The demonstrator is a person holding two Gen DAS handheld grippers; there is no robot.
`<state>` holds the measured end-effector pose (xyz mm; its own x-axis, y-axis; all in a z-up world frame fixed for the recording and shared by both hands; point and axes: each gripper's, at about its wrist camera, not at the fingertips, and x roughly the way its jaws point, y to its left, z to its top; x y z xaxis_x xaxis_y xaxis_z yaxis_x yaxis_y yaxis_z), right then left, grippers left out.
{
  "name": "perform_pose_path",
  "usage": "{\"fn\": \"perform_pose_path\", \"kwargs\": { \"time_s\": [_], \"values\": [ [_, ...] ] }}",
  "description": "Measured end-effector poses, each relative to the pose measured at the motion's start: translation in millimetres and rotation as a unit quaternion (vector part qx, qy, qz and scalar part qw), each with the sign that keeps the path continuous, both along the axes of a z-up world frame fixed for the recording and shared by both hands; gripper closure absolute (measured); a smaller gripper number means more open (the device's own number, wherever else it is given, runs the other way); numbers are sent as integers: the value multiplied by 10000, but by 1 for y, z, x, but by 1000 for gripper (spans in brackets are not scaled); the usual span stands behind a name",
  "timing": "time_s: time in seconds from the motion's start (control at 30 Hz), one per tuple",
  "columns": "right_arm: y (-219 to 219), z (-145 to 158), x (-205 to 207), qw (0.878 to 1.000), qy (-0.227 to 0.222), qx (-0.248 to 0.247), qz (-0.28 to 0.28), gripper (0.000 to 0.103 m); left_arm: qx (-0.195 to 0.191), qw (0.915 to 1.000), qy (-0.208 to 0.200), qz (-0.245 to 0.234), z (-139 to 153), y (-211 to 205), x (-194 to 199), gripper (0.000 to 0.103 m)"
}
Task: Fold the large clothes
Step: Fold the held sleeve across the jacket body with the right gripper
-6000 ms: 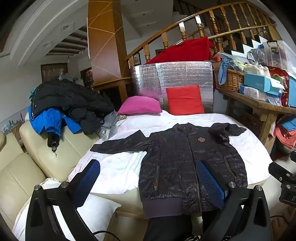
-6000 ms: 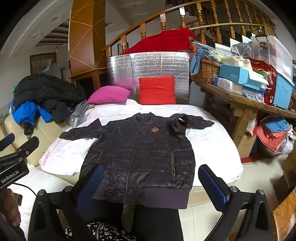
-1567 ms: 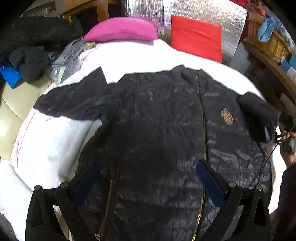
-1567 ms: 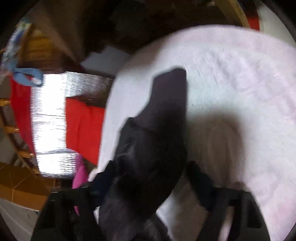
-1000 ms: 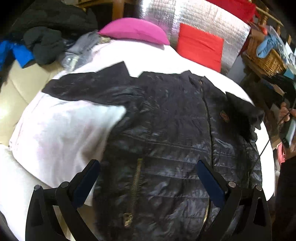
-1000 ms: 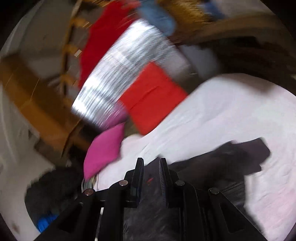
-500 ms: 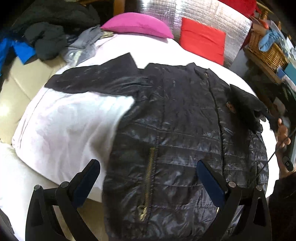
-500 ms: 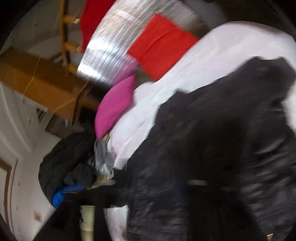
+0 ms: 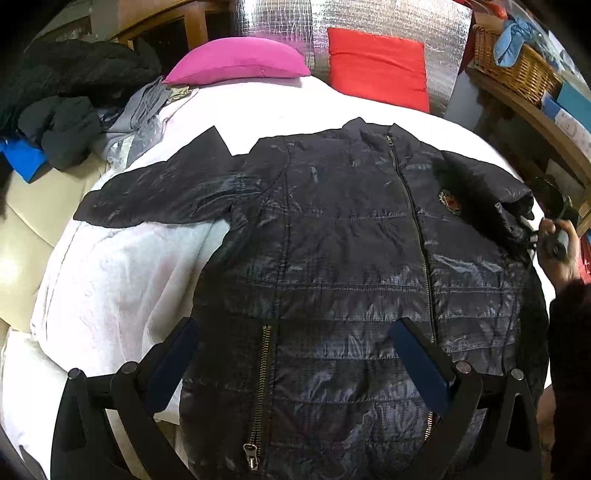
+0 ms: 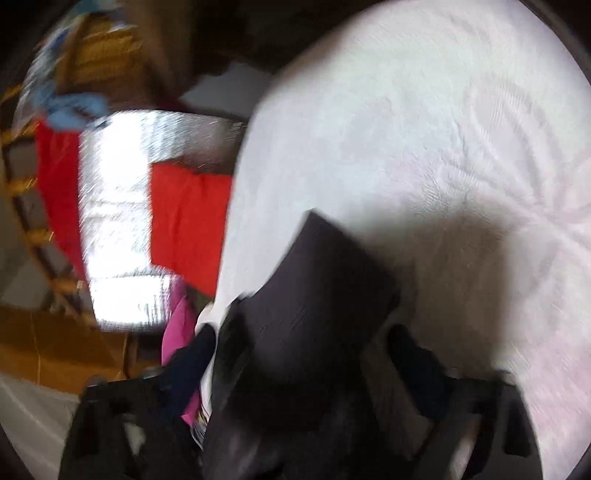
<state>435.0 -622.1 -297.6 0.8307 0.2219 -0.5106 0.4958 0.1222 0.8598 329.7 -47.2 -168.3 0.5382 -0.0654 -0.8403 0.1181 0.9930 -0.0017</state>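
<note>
A dark quilted zip jacket (image 9: 351,258) lies front-up on a round table under a white cloth (image 9: 122,280). Its left sleeve (image 9: 159,192) is spread out flat; its right sleeve (image 9: 484,192) is bunched at the right edge. My left gripper (image 9: 295,354) is open and empty, hovering over the jacket's lower front. My right gripper (image 10: 306,369) is open with the sleeve's dark cuff (image 10: 325,291) lying between its fingers over the white cloth (image 10: 443,129); this view is blurred. The hand holding it (image 9: 557,243) shows at the right.
A pink cushion (image 9: 240,62) and a red cushion (image 9: 376,74) lean against a silver foil panel (image 9: 388,22) behind the table. Dark and blue coats (image 9: 55,103) are piled on a cream sofa (image 9: 26,206) at left. A wooden shelf with a wicker basket (image 9: 517,70) stands at right.
My right gripper has swung fast from over the jacket body to the right sleeve cuff and now stands open around it. My left gripper has stayed open, shifting slightly over the jacket's lower front.
</note>
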Motion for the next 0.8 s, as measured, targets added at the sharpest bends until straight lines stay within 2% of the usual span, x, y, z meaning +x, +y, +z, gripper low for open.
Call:
{"fn": "perform_pose_path", "kwargs": {
  "time_s": [0.03,0.1,0.13,0.23,0.3,0.4,0.53,0.63,0.67,0.7,0.73,0.77,0.8],
  "values": [
    [2,2,3,10000,-7,-75,-42,36,5,10000,8,2,0,0,0,0],
    [4,14,5,9988,20,-483,10,64,0,10000,-8,17,1,2,-2,0],
    [5,26,3,9970,-13,-775,-2,71,-4,10000,-34,37,2,4,-4,0],
    [23,72,-11,9855,-417,-1638,157,74,-86,9999,-56,31,5,7,-8,0],
    [46,102,-15,9768,-778,-1951,420,74,-151,9998,-108,14,10,11,-15,0],
    [94,140,-9,9639,-1217,-2170,954,74,-243,9994,-219,63,18,19,-24,0],
    [155,159,5,9533,-1592,-1958,1658,74,-290,9989,-305,187,24,34,-37,0],
    [209,155,22,9442,-1647,-1725,2270,70,-254,9986,-328,315,26,47,-46,0],
    [230,152,27,9405,-1588,-1638,2520,64,-239,9985,-332,358,26,51,-49,0],
    [240,150,29,9381,-1592,-1550,2657,52,-229,9984,-337,390,26,54,-51,0],
    [256,146,30,9335,-1670,-1342,2875,25,-215,9983,-344,418,26,57,-53,0],
    [265,146,24,9315,-1766,-1241,2928,13,-193,9982,-356,439,27,59,-55,0],
    [270,146,20,9299,-1878,-1194,2929,13,-170,9981,-378,459,27,61,-56,0]
  ]
}}
